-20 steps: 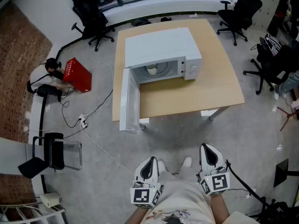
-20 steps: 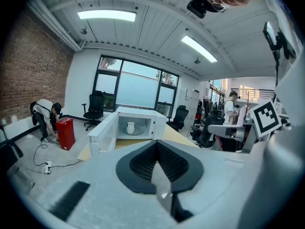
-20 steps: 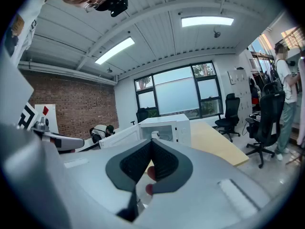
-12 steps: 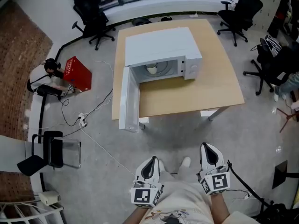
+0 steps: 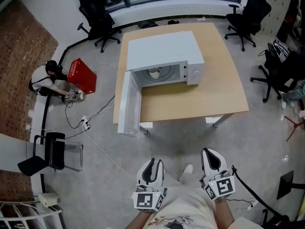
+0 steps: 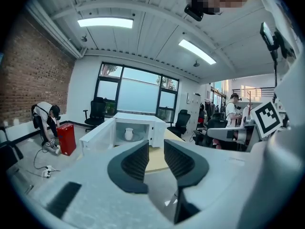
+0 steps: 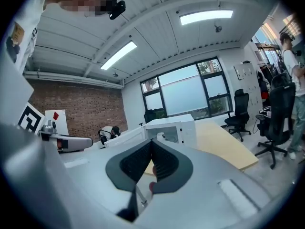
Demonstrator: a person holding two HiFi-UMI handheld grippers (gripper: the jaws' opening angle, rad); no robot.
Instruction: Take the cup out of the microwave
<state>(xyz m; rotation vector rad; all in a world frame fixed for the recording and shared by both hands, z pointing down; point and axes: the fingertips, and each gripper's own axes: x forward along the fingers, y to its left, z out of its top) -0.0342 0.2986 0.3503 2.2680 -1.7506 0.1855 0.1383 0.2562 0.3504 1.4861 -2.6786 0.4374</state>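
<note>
A white microwave [image 5: 162, 54] stands on a wooden table [image 5: 200, 97] with its door [image 5: 128, 104] swung wide open to the left. A small white cup [image 5: 154, 72] sits inside the cavity; it also shows in the left gripper view [image 6: 128, 134] and, partly hidden by the jaws, in the right gripper view [image 7: 160, 135]. Both grippers are held close to the person's body, well short of the table. My left gripper [image 5: 151, 168] [image 6: 156, 144] has a gap between its jaws and nothing in it. My right gripper [image 5: 213, 160] [image 7: 152, 144] has its jaws together, empty.
Grey floor lies between me and the table. A person [image 5: 50, 78] crouches by a red box [image 5: 81, 76] at the left, with cables [image 5: 90, 123] trailing across the floor. Black office chairs [image 5: 248, 11] stand behind and to the right of the table; another chair [image 5: 52, 154] is at lower left.
The head view has shifted slightly, and the person's feet have moved under the grippers. Both grippers keep their places near the body, jaws unchanged.
</note>
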